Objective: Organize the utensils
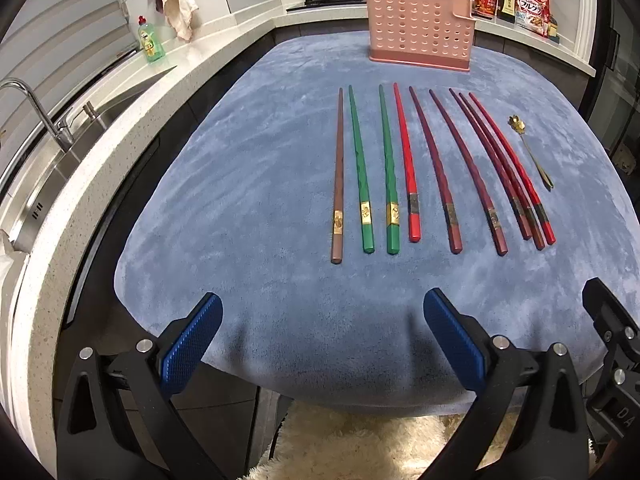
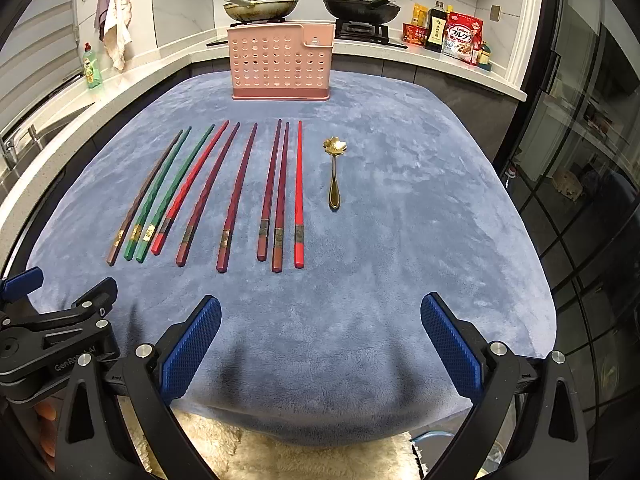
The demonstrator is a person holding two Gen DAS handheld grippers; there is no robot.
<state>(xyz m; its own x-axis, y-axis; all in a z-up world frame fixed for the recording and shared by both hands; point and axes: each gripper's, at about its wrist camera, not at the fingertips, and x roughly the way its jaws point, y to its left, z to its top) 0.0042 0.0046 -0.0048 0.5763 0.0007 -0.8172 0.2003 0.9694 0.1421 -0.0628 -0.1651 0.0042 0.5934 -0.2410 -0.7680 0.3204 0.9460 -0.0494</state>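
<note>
A kitchen, blue cloth: chopsticks and gold spoon lie untouched, pink holder at twelve o'clock. Left gripper and right gripper gape wide, empty. Nothing begun; next, a narrow pinch on one stick.

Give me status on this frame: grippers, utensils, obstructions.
Left gripper open, right gripper open, both empty. Nine coloured chopsticks and gold flower-bowl spoon untouched on blue cloth. Pink perforated holder unobstructed.

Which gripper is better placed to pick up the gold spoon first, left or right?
Probably the right gripper. The spoon lies almost straight ahead of it, at the right end of the row. For the left gripper, also open and empty, it lies far right, past all the chopsticks.
</note>
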